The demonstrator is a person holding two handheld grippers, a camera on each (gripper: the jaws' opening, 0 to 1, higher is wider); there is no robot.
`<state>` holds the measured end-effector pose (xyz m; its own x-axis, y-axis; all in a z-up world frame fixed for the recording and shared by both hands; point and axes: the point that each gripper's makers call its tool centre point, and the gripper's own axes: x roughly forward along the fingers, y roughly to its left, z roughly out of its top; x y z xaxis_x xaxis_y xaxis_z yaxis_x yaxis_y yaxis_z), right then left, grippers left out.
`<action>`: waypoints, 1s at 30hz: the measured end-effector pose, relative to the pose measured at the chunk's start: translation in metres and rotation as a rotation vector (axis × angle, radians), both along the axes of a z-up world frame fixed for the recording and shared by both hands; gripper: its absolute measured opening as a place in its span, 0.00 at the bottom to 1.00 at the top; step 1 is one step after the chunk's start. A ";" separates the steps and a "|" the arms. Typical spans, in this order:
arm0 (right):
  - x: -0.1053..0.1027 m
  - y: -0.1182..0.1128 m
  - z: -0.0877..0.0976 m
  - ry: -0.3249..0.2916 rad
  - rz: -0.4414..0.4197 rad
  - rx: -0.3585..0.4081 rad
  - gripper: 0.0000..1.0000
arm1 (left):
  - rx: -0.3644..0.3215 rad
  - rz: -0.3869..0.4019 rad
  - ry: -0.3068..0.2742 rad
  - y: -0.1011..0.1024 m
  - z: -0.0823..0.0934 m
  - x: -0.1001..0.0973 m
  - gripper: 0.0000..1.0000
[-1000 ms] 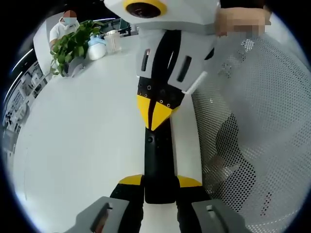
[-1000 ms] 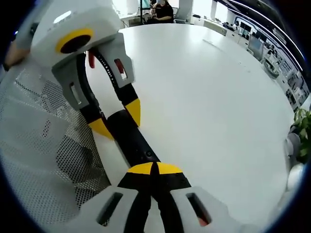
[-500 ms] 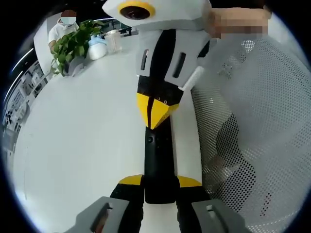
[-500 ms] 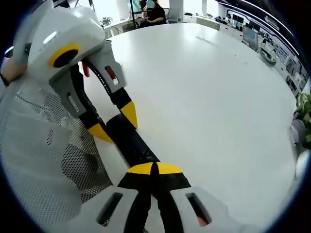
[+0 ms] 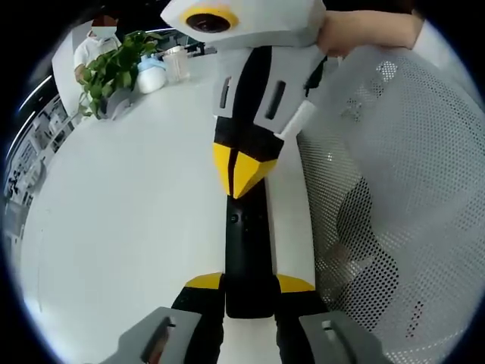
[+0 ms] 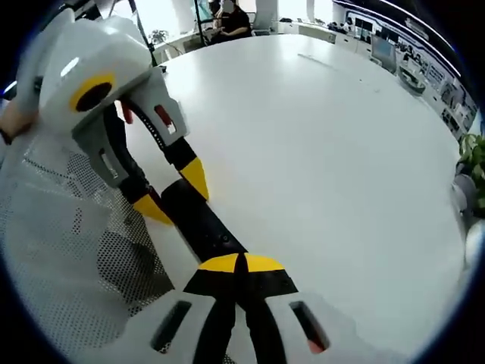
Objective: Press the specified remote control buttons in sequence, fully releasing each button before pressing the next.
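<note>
right gripper (image 5: 241,182), tips together, has slid nearer along the remote (image 5: 247,262) the left gripper (image 5: 248,284) clamps.

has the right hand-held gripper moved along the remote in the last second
Yes, slightly. In the left gripper view the right hand-held gripper has its closed yellow tips higher up the black remote than a second ago, away from its small buttons and the left hand-held gripper.

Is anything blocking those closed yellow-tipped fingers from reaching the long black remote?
Nothing visible: the right gripper has its shut fingers right over the long black remote control, which the left gripper holds at its end.
</note>
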<state>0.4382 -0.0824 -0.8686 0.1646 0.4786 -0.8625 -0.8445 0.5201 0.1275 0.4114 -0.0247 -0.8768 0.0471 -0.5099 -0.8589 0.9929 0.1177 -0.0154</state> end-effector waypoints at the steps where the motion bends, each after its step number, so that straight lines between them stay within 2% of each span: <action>1: -0.001 0.001 0.000 -0.002 0.002 0.000 0.00 | 0.000 -0.001 0.000 0.000 0.000 0.000 0.24; 17: -0.002 0.002 0.001 -0.031 0.041 -0.022 0.00 | -0.002 0.003 0.001 0.000 0.000 0.000 0.24; 30: -0.001 -0.003 0.000 -0.024 0.041 -0.041 0.00 | -0.002 0.005 0.001 0.000 0.000 -0.001 0.24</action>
<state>0.4368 -0.0857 -0.8681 0.1663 0.4495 -0.8777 -0.8680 0.4891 0.0860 0.4108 -0.0244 -0.8764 0.0485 -0.5112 -0.8581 0.9923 0.1226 -0.0169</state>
